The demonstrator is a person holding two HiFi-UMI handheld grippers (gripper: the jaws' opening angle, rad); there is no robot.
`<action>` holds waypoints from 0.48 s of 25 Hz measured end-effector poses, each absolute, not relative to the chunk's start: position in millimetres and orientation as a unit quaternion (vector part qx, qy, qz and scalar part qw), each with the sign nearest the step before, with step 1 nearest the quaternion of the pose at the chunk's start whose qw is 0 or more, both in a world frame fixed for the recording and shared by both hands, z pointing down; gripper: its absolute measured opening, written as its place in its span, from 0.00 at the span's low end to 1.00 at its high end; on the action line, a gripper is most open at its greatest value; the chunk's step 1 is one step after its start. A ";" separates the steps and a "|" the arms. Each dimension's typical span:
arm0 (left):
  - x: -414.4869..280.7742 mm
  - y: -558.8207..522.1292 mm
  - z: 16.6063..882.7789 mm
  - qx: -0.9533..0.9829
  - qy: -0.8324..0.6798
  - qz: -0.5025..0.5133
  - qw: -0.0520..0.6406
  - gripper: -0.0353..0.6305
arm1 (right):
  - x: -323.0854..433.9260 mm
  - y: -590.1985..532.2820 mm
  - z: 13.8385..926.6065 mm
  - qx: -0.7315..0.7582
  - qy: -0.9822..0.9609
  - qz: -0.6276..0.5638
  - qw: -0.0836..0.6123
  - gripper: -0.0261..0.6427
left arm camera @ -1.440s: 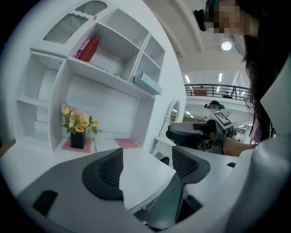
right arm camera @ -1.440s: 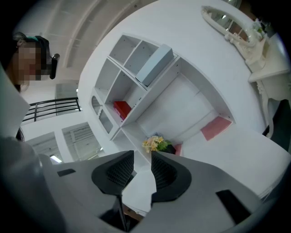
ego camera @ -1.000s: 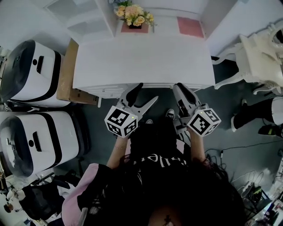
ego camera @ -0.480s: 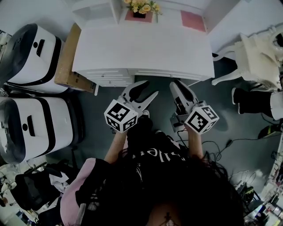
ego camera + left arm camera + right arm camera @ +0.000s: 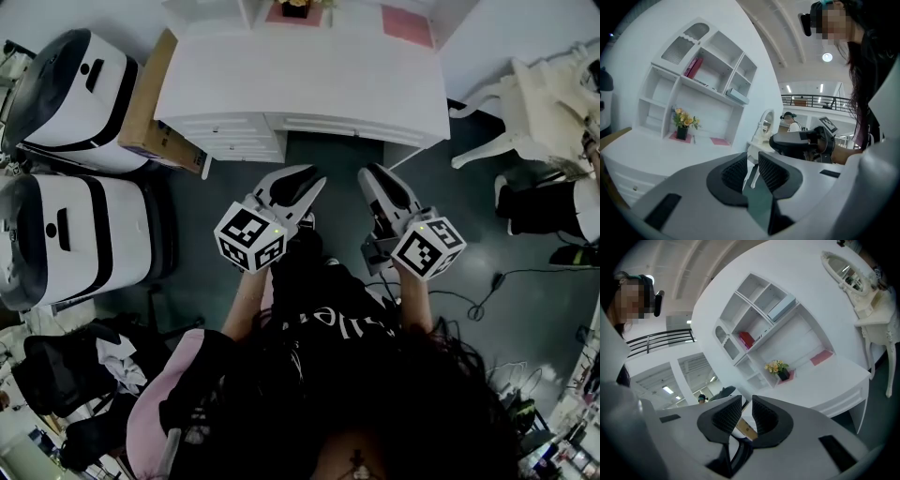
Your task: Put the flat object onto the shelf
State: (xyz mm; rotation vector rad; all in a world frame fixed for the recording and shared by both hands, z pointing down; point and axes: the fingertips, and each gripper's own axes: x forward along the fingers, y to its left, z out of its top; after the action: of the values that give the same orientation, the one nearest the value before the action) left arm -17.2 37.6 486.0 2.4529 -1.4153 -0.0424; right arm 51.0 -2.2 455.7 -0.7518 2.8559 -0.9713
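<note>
The left gripper [image 5: 750, 164] had just been closing, and its 2 ribbed jaws stood almost together with only a slim gap and nothing between them. The right gripper [image 5: 746, 405] was likewise nearly closed and empty; through its narrow gap only the background showed. Both grippers were held side by side and well apart, pointing toward a white desk [image 5: 300, 89] without touching it, above the dark floor [image 5: 337, 159].

A pink flat object [image 5: 408, 25] lay on the desk top at its back right, untouched and far from either gripper. To its left a vase of flowers [image 5: 683, 123] stood on a 2nd pink mat [image 5: 675, 137].

Above the desk rose a white shelf unit [image 5: 710, 90] with several compartments. A red book [image 5: 693, 68] leaned in 1 upper compartment, and a pale flat box [image 5: 737, 96] lay on the board further right.

A cardboard box [image 5: 148, 103] stood against the desk's left side. Beyond it sat 2 white-and-black cases [image 5: 66, 234]. A white ornate chair [image 5: 548, 103] stood to the right of the desk.
</note>
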 end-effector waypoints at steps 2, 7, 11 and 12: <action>-6.0 50.2 489.0 0.853 -0.497 -0.010 0.158 0.17 | 63.3 9.5 457.8 -0.241 0.919 -0.311 0.015 0.18; 18.3 76.7 489.8 0.852 -0.500 -0.008 0.155 0.14 | 88.0 35.3 464.8 -0.234 0.923 -0.305 0.008 0.17; 35.2 92.7 490.3 0.851 -0.501 -0.007 0.153 0.14 | 103.1 53.1 468.7 -0.226 0.926 -0.303 0.006 0.16; 38.1 97.1 490.9 0.851 -0.501 -0.006 0.153 0.13 | 104.8 57.8 469.4 -0.224 0.926 -0.303 0.006 0.16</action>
State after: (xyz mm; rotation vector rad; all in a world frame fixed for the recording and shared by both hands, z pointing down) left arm 38.1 97.1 490.9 2.4414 -1.4380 -0.0177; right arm 104.8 57.8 469.4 -0.7003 2.8999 -0.9483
